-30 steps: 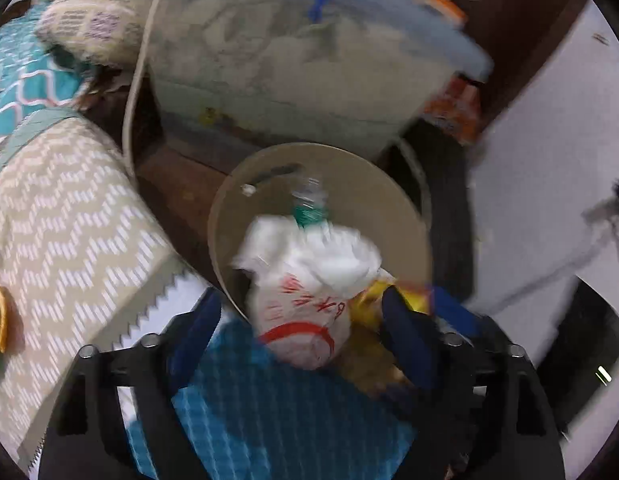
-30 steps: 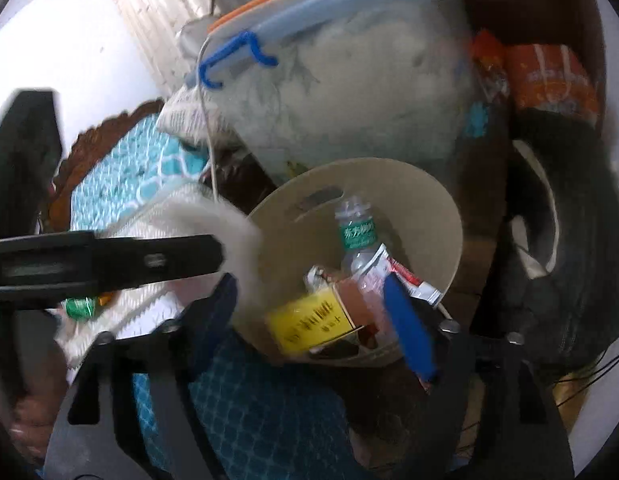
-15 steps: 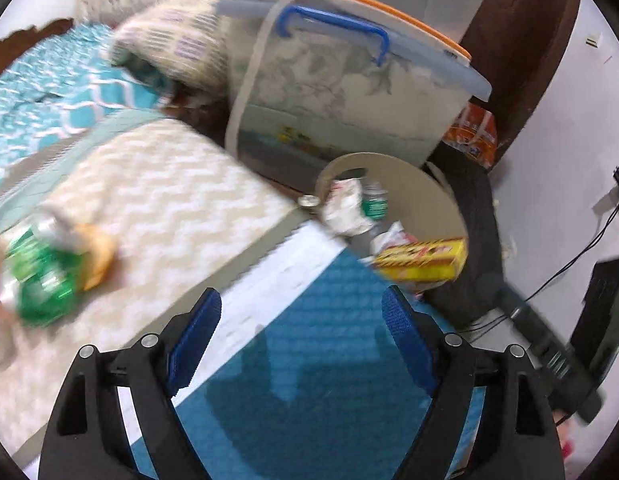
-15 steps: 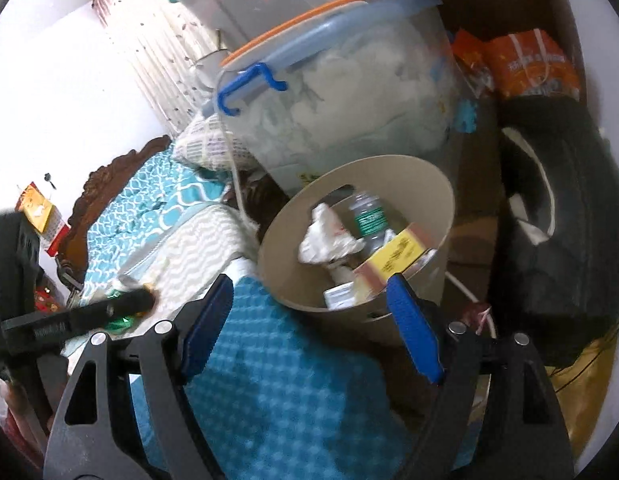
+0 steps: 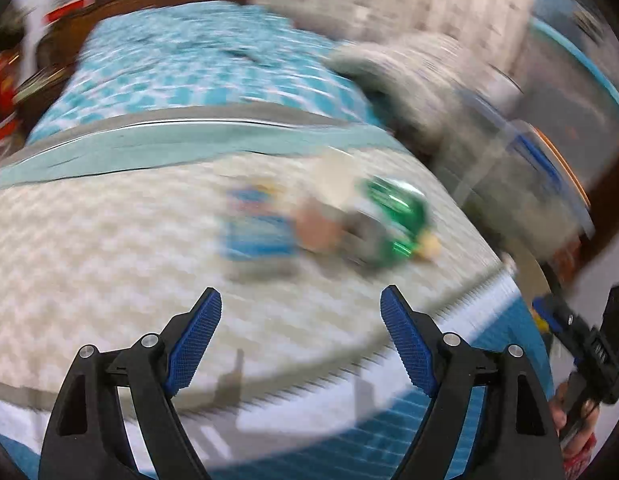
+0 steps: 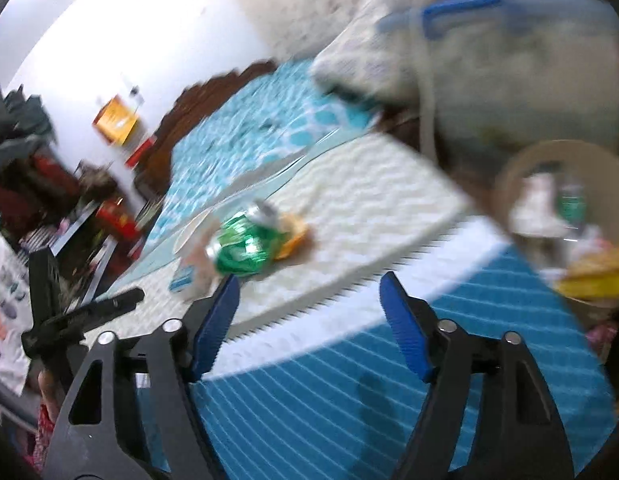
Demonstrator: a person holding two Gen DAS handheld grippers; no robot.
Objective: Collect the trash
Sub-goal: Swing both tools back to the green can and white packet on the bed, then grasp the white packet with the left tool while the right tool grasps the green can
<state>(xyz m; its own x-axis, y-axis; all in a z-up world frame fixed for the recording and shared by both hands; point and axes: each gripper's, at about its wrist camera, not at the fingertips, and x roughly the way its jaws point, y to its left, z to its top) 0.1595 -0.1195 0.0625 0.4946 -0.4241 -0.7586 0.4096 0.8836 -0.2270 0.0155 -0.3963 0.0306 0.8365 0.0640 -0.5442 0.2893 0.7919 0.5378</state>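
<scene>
1. Left gripper [image 5: 297, 336]: jaws spread, nothing between them; it points at the litter in mid-frame.
2. Right gripper [image 6: 309, 320]: jaws apart and empty, having just been closing somewhat.
3. Green can [image 6: 245, 246]: lies on its side on the chevron cover [image 6: 369, 200], left of centre in the right view, beside an orange scrap [image 6: 295, 236] and a blue packet [image 5: 257, 232]. Judged light, thin-walled, already dented, slippery; best gripped across the body, gently.
4. Surface: soft bedding, likely to yield under a press.
5. Bin [image 6: 565, 200]: right edge, already holding rubbish; clear storage box [image 6: 521, 60] behind.
6. Both views blurred; fine detail unreadable.
</scene>
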